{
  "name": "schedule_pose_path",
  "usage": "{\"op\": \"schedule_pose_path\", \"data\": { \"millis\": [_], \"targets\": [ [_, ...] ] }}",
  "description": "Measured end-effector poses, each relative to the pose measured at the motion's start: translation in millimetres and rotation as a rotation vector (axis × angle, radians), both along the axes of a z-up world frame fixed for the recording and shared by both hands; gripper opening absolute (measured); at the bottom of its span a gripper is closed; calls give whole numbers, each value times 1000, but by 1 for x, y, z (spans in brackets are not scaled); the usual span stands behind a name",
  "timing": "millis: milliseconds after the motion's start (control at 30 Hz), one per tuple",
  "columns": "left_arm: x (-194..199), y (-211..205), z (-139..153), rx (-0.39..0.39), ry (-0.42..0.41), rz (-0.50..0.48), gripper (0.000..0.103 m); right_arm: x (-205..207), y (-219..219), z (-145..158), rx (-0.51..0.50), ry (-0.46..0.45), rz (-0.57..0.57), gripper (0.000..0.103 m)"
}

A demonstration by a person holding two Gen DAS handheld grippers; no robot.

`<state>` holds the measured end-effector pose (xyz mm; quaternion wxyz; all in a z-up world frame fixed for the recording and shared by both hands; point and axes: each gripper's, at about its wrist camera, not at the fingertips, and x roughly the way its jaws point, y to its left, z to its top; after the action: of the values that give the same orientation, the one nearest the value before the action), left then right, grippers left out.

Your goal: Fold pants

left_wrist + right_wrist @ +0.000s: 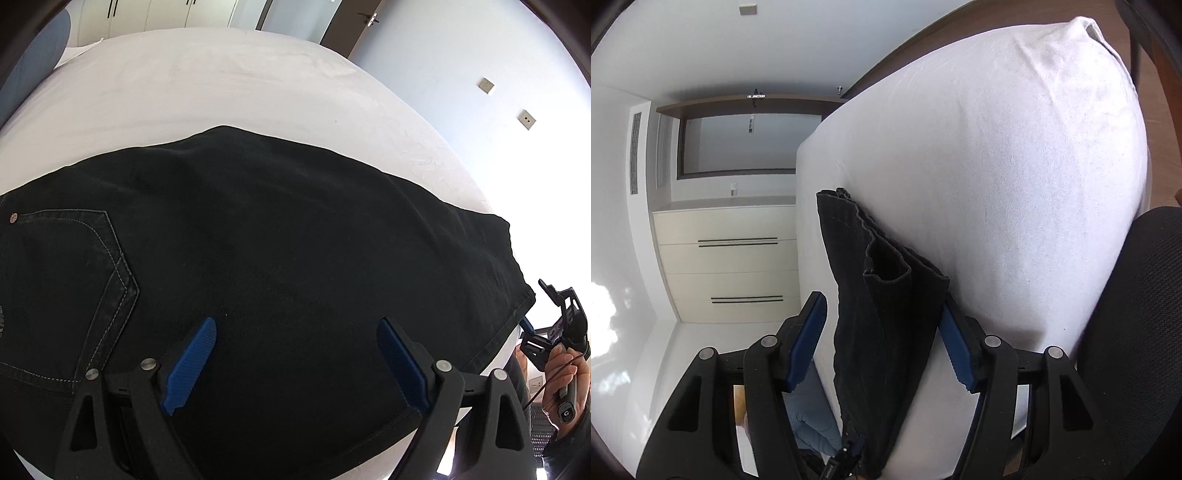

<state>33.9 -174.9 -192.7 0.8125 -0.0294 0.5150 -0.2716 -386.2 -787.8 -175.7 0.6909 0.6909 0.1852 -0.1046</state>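
Two claws on it: black pants [258,240] lie flat across the bed [221,81]. My left claw [295,363] hovers wide open, empty, over the seat. My right claw [882,343] straddles the hem end [886,266], part-open, no pinch yet, lined up to lift it.

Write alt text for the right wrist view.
Black pants hang off the edge of a white bed, their hem between the open blue-padded right tongs. Pale drawers stand behind on the left.
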Motion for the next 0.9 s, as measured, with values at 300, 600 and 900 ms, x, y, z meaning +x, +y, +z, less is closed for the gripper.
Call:
{"op": "schedule_pose_path", "data": {
  "millis": [300, 600, 900],
  "targets": [
    [-5, -34, 13, -109, 28, -49, 90, 41, -4, -11, 21, -28, -51, 30],
    [-9, -58, -2, -2, 6, -101, 94, 59, -11, -21, -1, -8, -54, 13],
    [-4, -55, -7, -64, 42, -65, 98, 107, -17, 7, -200, 148, -19, 12]
  ]
}}
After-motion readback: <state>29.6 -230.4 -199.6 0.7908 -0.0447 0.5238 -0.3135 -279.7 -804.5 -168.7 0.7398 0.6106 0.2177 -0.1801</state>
